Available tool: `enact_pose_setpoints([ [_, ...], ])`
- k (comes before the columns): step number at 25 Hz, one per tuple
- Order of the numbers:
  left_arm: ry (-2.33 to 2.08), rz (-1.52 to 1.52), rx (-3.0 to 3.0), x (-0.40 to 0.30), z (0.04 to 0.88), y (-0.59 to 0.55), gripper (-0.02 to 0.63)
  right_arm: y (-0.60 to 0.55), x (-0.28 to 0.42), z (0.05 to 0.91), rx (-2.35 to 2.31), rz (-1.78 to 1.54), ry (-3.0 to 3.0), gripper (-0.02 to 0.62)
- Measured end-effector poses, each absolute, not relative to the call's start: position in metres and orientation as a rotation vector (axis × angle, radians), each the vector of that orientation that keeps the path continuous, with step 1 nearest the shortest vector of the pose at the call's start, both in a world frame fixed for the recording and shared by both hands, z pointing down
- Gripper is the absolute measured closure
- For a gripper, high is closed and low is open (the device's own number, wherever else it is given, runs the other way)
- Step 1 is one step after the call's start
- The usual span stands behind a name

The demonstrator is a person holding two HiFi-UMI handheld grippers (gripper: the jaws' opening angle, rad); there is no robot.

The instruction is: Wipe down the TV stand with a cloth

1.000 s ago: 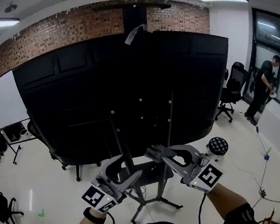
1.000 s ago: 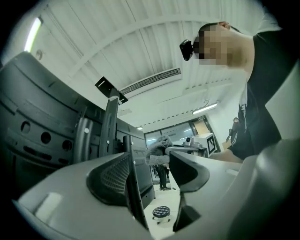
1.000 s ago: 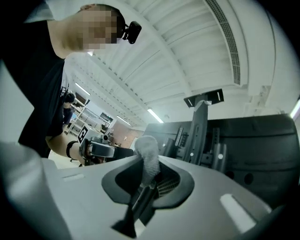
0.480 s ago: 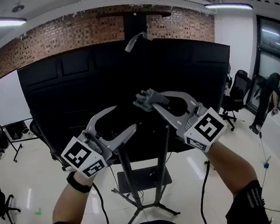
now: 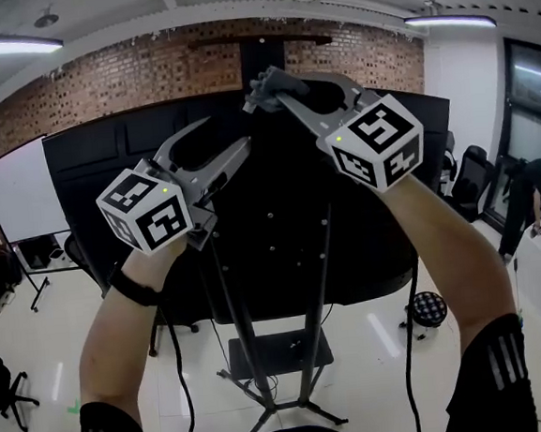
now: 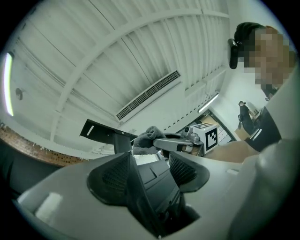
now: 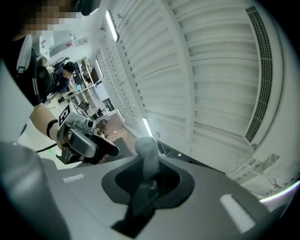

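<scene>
The black TV stand (image 5: 280, 349) holds a large dark TV (image 5: 364, 211), seen from the back; its post rises above the TV's top edge. My right gripper (image 5: 264, 84) is raised to that top edge, shut on a grey cloth (image 5: 276, 89). The cloth (image 7: 147, 150) sticks up between the closed jaws in the right gripper view. My left gripper (image 5: 233, 162) is held up just left of it and a little lower, open, with nothing between its pads (image 6: 115, 176). The cloth (image 6: 147, 137) and the right gripper (image 6: 180, 143) show beyond them.
A whiteboard (image 5: 20, 199) stands at the left by the brick wall. Office chairs (image 5: 469, 174) and a person (image 5: 533, 201) are at the far right. A round stool (image 5: 427, 308) sits right of the stand. Cables hang from both grippers.
Both grippers have risen from low by the stand's base to the TV's top edge, the right one carrying the cloth. The head view has tilted upward.
</scene>
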State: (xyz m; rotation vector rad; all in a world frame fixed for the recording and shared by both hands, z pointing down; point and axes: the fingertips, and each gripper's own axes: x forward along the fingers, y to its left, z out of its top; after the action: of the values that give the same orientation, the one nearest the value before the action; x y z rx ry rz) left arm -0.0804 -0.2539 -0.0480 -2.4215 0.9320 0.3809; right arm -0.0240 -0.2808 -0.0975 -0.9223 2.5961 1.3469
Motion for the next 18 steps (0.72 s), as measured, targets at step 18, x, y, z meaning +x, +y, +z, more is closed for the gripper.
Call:
enact_pose_setpoints([
  [18,1.033,0.329,-2.406,-0.076,-0.082,-0.295,0.316,-0.357,-0.048,-0.125,-1.259,1.781,2.532,0.546],
])
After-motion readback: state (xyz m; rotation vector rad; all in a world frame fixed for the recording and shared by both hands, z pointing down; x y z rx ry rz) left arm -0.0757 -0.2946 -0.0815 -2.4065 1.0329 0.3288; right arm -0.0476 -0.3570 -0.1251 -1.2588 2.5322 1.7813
